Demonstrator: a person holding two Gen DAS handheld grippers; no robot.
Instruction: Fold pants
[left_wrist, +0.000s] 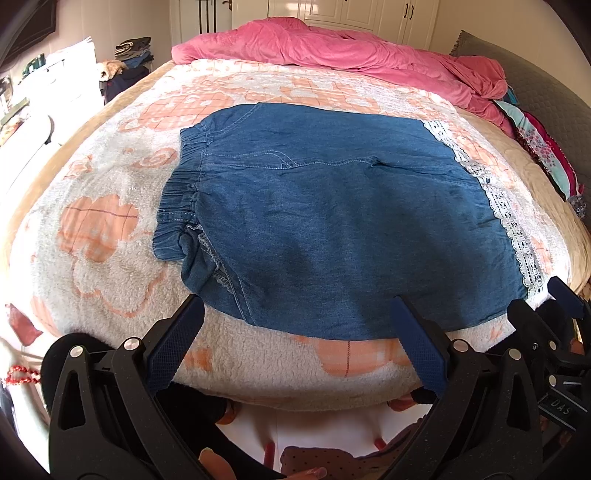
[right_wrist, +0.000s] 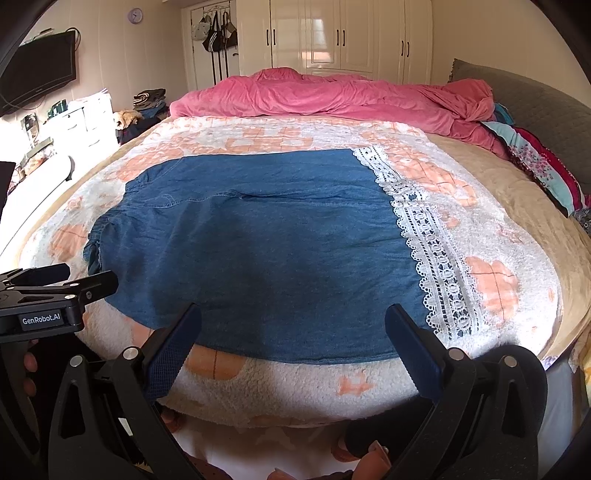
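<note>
Blue denim pants (left_wrist: 332, 221) with a gathered elastic waistband (left_wrist: 181, 188) on the left and white lace hems (left_wrist: 509, 221) on the right lie spread flat on the bed. They also show in the right wrist view (right_wrist: 258, 251), lace trim (right_wrist: 432, 254) on the right. My left gripper (left_wrist: 295, 314) is open and empty, hovering over the pants' near edge. My right gripper (right_wrist: 293, 317) is open and empty, over the near edge further right. The right gripper's body shows at the left view's right edge (left_wrist: 554, 317); the left gripper's body shows at the right view's left edge (right_wrist: 48, 299).
The bed carries a fluffy white and orange blanket (left_wrist: 110, 258) with its near edge (right_wrist: 295, 398) just below the grippers. A rumpled pink duvet (left_wrist: 351, 48) lies at the far side. Patterned pillows (right_wrist: 546, 166) sit at the right. White wardrobes (right_wrist: 351, 33) stand behind.
</note>
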